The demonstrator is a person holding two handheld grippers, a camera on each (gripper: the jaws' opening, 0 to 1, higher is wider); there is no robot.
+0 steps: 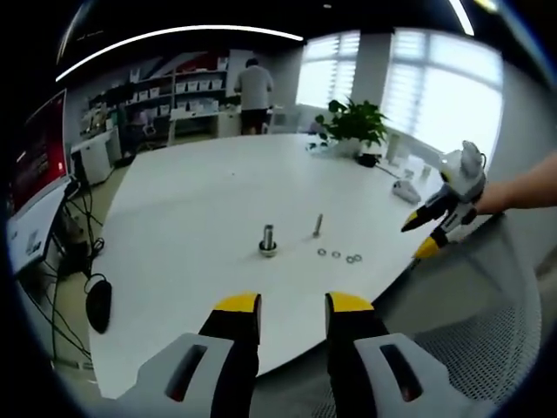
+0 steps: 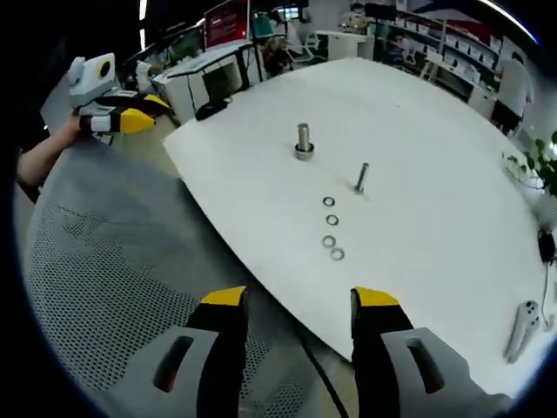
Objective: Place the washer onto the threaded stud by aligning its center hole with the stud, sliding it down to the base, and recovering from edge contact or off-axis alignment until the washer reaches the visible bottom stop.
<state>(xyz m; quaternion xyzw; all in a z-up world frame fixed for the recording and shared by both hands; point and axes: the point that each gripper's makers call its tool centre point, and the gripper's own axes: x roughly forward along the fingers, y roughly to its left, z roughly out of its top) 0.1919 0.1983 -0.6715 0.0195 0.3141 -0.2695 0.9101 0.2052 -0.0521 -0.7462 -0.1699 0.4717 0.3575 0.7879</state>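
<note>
Washers (image 2: 332,228) lay in a short row on the white table (image 2: 435,174), at five o'clock from the thin threaded stud (image 2: 361,178), while the left gripper (image 1: 292,306) and right gripper (image 2: 298,301) hung spread and empty.

Left gripper (image 1: 293,305), right gripper (image 2: 298,300): jaws parted, empty, held apart.

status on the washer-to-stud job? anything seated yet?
Done: nothing clearly. Four loose washers lie on the table beside the thin threaded stud, whose base looks bare. In hand: nothing; left gripper and right gripper are open, back from the table. Left: pick, align, slide down.
</note>
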